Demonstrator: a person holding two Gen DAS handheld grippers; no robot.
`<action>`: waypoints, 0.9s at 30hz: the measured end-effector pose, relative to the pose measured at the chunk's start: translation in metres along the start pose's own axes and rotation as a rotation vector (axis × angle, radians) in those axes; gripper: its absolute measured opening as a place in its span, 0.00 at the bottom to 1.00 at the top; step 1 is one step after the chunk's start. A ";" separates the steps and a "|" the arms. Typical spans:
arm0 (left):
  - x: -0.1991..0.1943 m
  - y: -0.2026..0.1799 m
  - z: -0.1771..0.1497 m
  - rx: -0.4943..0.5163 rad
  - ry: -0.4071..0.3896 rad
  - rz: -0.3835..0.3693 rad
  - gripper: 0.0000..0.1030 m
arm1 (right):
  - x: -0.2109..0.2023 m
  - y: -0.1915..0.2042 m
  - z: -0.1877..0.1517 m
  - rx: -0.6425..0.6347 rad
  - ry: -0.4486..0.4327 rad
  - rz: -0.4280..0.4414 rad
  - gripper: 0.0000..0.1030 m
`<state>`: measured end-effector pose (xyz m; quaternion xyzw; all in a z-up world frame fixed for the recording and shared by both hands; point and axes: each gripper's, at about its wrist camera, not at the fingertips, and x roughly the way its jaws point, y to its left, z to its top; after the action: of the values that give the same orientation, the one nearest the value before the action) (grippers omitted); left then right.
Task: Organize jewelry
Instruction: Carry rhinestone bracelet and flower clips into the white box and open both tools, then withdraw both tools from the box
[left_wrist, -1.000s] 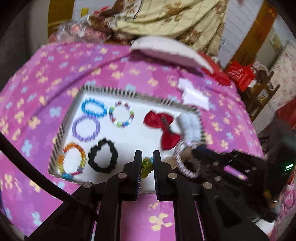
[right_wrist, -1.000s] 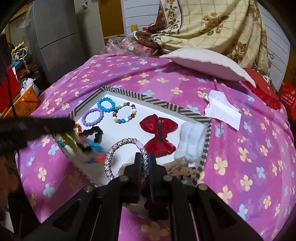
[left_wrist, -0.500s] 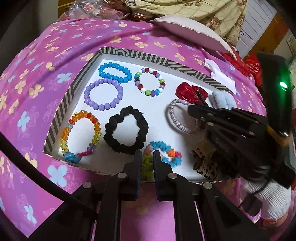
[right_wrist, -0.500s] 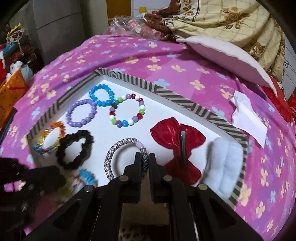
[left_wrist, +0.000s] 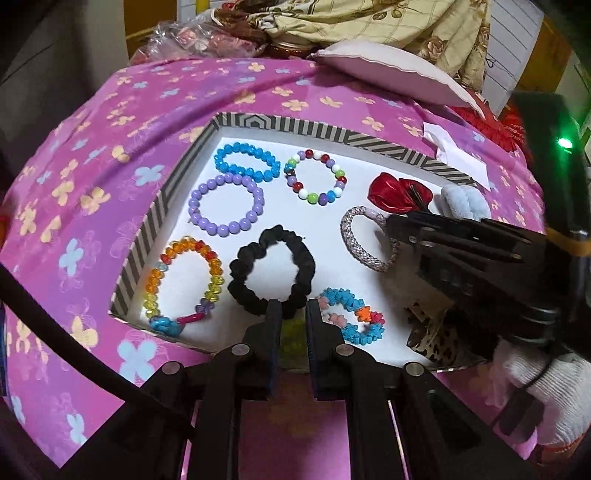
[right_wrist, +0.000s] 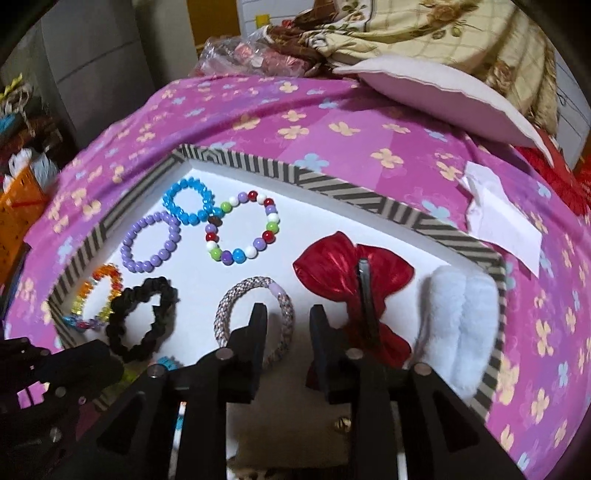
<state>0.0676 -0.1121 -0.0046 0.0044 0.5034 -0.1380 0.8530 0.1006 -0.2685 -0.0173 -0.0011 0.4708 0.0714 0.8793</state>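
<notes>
Since a moment ago both grippers have come down closer to the tray, and the right gripper (right_wrist: 284, 314) has let go of the woven bracelet (right_wrist: 236, 299), which now lies flat on the white floor of the tray (left_wrist: 280, 125). Its jaws are opening, a narrow gap, and one side of the woven bracelet sits in that gap with the pads not pressing it. The left gripper (left_wrist: 293, 308) has jaws that are opening too, still narrow. Something yellow-green shows low in the gap, but I cannot tell if the pads press on it.

The tray has a striped rim and sits on a bed with a pink flower sheet (left_wrist: 92, 177). In the tray, at the far left corner, lies a blue bead bracelet (left_wrist: 245, 166). Just beside it is a purple bead bracelet (left_wrist: 225, 203). A mixed-colour bead bracelet (left_wrist: 316, 177) lies to their right. Nearer the front are a rainbow bead bracelet (left_wrist: 184, 284) and a black scrunchie (left_wrist: 271, 273). A blue flower bracelet (left_wrist: 351, 317) lies just right of the left gripper. A red bow clip (right_wrist: 351, 273) and a fluffy white hair tie (right_wrist: 458, 325) are on the right side. A hand in a white glove (left_wrist: 546, 391) holds the right gripper. A white pillow (right_wrist: 436, 92) and a white paper (right_wrist: 502, 218) lie on the bed behind the tray.
</notes>
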 end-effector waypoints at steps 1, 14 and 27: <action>-0.002 0.000 -0.001 0.004 -0.006 0.006 0.21 | -0.004 0.000 -0.002 0.001 -0.005 0.004 0.27; -0.033 -0.002 -0.009 0.019 -0.095 0.076 0.28 | -0.065 -0.002 -0.039 0.081 -0.093 0.029 0.44; -0.065 -0.002 -0.018 0.010 -0.166 0.141 0.28 | -0.111 0.009 -0.068 0.163 -0.193 -0.018 0.59</action>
<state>0.0221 -0.0962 0.0427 0.0326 0.4287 -0.0798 0.8993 -0.0177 -0.2782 0.0369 0.0729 0.3884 0.0248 0.9182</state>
